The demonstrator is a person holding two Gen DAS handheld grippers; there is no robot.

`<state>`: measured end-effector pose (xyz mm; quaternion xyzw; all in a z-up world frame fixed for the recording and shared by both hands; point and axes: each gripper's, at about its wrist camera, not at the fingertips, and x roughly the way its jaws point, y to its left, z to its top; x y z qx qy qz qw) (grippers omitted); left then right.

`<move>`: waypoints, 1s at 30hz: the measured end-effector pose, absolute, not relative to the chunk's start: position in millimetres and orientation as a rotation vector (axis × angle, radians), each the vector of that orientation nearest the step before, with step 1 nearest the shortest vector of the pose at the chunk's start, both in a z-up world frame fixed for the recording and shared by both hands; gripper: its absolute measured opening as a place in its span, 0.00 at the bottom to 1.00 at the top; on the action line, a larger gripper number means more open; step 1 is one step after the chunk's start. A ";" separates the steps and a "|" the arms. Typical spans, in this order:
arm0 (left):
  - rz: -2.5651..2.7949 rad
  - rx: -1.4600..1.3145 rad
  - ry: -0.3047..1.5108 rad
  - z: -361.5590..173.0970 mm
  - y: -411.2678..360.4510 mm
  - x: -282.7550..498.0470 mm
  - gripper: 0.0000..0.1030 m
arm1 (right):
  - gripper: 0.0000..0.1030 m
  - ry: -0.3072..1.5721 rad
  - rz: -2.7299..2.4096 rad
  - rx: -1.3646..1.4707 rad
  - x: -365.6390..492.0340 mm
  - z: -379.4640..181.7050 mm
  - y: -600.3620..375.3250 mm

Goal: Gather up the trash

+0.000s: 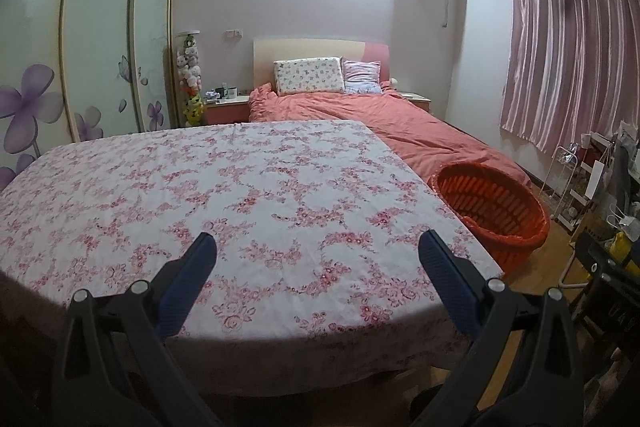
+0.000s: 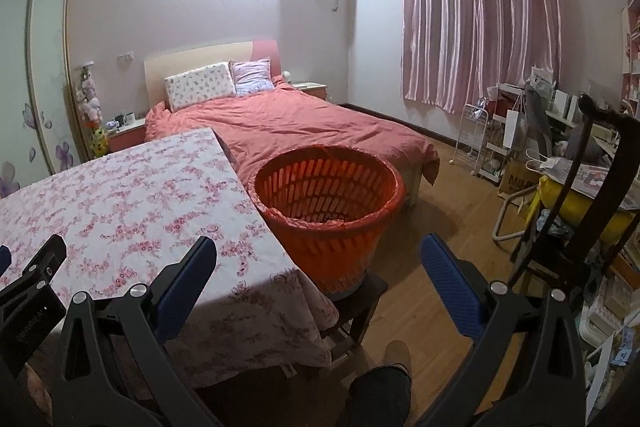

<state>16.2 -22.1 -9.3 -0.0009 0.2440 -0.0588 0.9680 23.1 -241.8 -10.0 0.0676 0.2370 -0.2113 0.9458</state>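
An orange slatted basket (image 2: 326,203) lined with a thin red bag stands on a dark stool just off the table's right edge; in the left wrist view the basket (image 1: 490,207) sits at the right. No loose trash shows on the floral tablecloth (image 1: 224,195). My left gripper (image 1: 316,247) hovers open over the table's near edge, nothing between its blue pads. My right gripper (image 2: 318,251) is open too, held in front of the basket near the table's right corner (image 2: 280,267). The left gripper's body (image 2: 32,287) pokes in at the left of the right wrist view.
A bed with a coral duvet (image 2: 288,131) lies behind the table. Sliding wardrobe doors (image 1: 96,39) line the left wall. A dark chair (image 2: 584,195), white racks (image 2: 496,143) and bags crowd the right side. A person's leg and slipper (image 2: 388,375) stand on the wooden floor.
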 end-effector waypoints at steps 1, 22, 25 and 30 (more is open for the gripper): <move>-0.118 -0.003 0.495 -9.2 -21.8 15.9 0.96 | 0.98 0.487 -0.431 0.138 23.0 -10.1 -241.8; -0.121 -0.017 0.522 -8.2 -21.4 11.1 0.96 | 0.98 0.540 -0.408 0.158 23.7 -12.5 -240.4; -0.122 -0.014 0.525 -8.2 -22.4 10.3 0.96 | 0.98 0.543 -0.407 0.160 23.0 -12.9 -240.4; -0.121 -0.007 0.525 -7.7 -25.5 8.2 0.96 | 0.98 0.554 -0.393 0.168 22.5 -14.0 -241.7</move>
